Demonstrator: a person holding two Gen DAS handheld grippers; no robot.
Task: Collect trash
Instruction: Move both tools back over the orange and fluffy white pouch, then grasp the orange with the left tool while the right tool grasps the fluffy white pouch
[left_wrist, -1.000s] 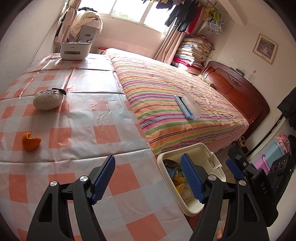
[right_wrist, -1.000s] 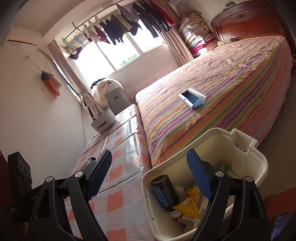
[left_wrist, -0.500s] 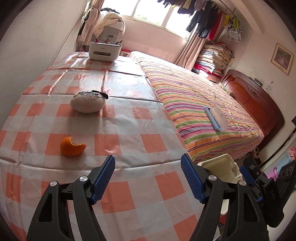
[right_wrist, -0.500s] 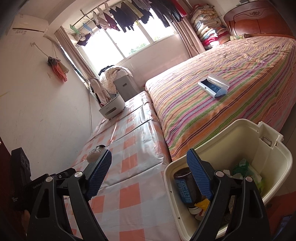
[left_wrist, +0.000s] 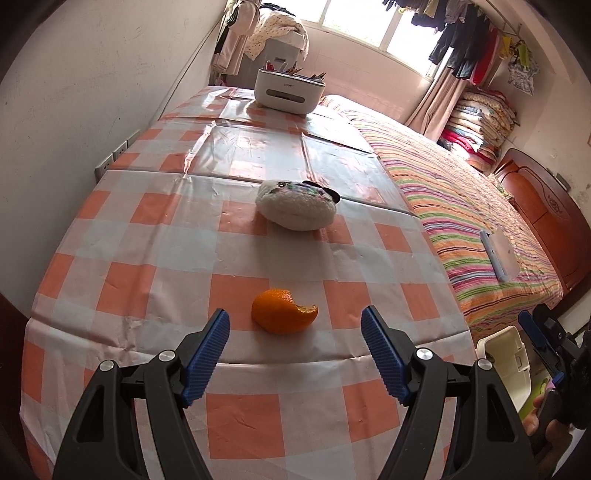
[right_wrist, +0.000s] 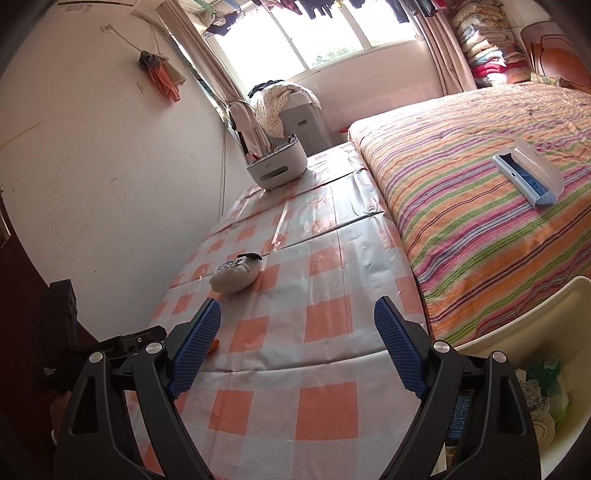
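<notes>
Over the last second I have swung both tongs away from the trash bin (right_wrist: 576, 295) and back toward the counter (left_wrist: 147, 266). In the left wrist view, the bin, which a second ago sat between the pads, now shows only as a corner at the right edge beyond the counter's near corner, and the orange peel (left_wrist: 282, 312) has come from far left to lie centred just ahead of the left tongs (left_wrist: 295, 354). Those tongs stand wide open with nothing between the pads; the peel is beyond the tips, not yet touched. The right tongs (right_wrist: 297, 350) are likewise spread wide and empty, hanging over the counter's front edge, with the bin low to their right already carrying wrappers and a dark can. I judge the previous deposit complete and the peel the next item for collection. Behind the peel lies a white knitted pouch (left_wrist: 297, 208), farther back a white organiser box (left_wrist: 290, 90); neither looks like trash.
</notes>
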